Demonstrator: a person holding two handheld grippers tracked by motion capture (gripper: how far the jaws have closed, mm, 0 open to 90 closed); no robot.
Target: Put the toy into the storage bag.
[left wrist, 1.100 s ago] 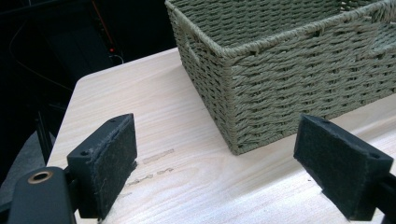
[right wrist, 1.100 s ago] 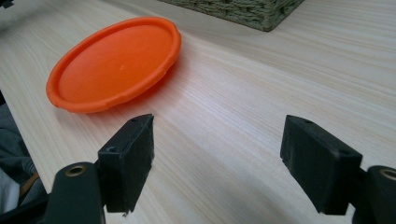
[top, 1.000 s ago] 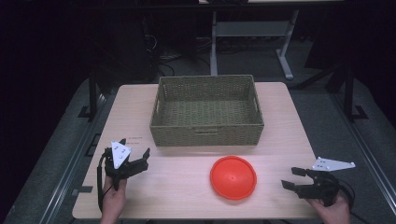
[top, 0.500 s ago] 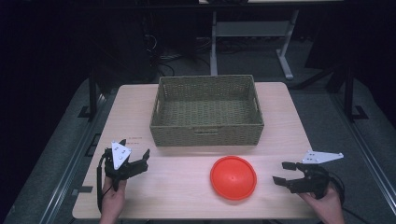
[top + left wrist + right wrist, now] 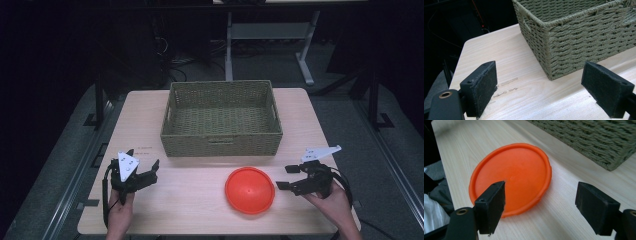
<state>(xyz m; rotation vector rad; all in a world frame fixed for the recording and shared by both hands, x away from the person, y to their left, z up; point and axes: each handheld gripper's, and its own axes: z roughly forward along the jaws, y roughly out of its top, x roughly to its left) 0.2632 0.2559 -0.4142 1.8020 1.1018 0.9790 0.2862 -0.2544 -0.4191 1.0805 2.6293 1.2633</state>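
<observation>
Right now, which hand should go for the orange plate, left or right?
Right. The right tool sits open just beside the orange plate, aimed at its rim. The left tool, also open, is across the table, facing the basket corner.

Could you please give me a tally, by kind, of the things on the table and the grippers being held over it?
Orange plate: 1
Woven basket: 1
Grippers: 2, the left gripper and the right gripper, both open
Total: 4
</observation>
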